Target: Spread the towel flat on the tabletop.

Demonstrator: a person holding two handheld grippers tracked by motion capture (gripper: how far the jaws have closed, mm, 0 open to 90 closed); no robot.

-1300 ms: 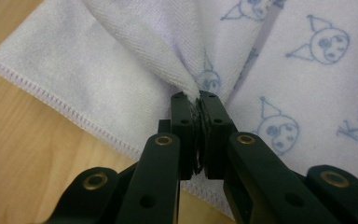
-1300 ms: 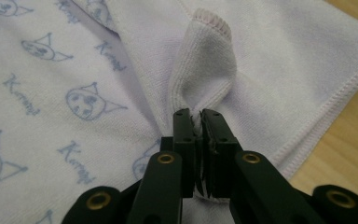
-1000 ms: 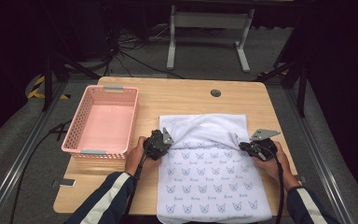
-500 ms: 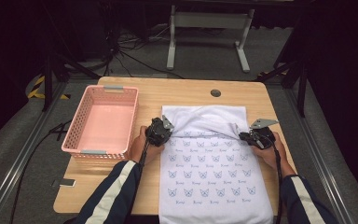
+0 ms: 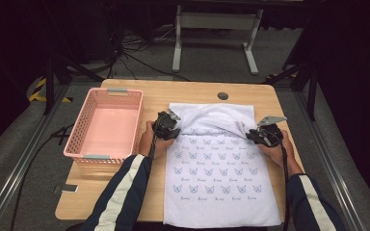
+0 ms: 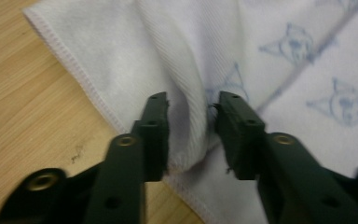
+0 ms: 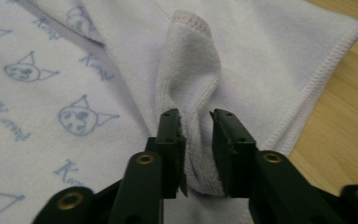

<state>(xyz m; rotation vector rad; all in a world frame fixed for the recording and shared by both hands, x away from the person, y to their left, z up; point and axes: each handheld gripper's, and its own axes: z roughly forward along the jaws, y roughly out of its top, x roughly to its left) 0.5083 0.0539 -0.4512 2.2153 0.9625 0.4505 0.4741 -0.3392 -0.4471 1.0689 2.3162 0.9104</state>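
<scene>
Towel (image 5: 221, 173) lies flat on bench (image 5: 125, 197), long axis running toward person, far edge folded over toward middle. Left tool (image 6: 191, 105) and right tool (image 7: 195, 122) sit on fold line at opposite side edges, jaws just opening, bunched cloth loose between them. Pink basket (image 5: 103, 126) waits nearer left hand.

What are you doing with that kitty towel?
A person is folding a white towel with blue cat faces on a wooden table. The far end has been folded over toward the middle. The left gripper and right gripper sit at the two corners of that fold, and their jaws have just been opening, with a bunched bit of cloth loose between them. A pink basket waits beside.
</scene>
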